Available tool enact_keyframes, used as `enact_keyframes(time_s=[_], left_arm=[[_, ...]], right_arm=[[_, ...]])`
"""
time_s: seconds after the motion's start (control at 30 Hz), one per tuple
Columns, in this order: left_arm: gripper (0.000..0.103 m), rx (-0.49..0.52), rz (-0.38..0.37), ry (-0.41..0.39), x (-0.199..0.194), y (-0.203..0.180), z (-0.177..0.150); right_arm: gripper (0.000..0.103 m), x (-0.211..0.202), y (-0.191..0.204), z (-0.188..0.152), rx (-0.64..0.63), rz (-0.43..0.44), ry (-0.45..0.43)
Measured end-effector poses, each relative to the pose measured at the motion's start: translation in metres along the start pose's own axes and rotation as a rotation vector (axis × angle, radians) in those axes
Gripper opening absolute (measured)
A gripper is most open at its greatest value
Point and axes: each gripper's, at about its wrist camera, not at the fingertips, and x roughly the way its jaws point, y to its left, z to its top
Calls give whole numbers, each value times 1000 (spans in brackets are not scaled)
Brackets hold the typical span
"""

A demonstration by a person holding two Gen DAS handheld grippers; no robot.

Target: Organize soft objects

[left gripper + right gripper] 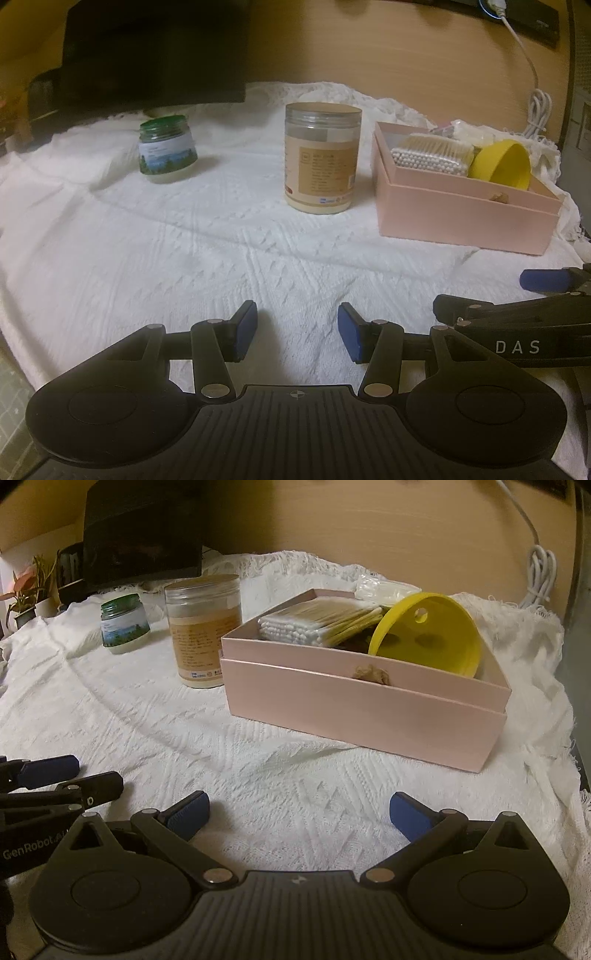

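A pink box (354, 705) stands on the white cloth at the right; it also shows in the left wrist view (458, 214). In it lie a pack of cotton swabs (314, 624), a tilted yellow bowl (432, 635) and a small brown lump (371, 674). A white soft packet (384, 589) lies behind the box. My left gripper (297, 330) is open and empty, low over the cloth. My right gripper (299, 812) is open and empty in front of the box. Each gripper's fingers show at the edge of the other's view.
A tall clear jar with a tan label (321, 158) and a small green-lidded jar (166, 149) stand on the cloth left of the box. A black object (147, 55) sits at the back left. A white cable (535, 107) hangs by the wooden wall.
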Motion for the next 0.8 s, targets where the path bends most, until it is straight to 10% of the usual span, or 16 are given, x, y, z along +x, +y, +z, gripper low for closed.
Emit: enact_keyframes(time_s=[0.8], left_arm=[[53, 3, -6, 4, 0, 3, 0]], right_arm=[[103, 0, 1, 0, 0, 0, 0]])
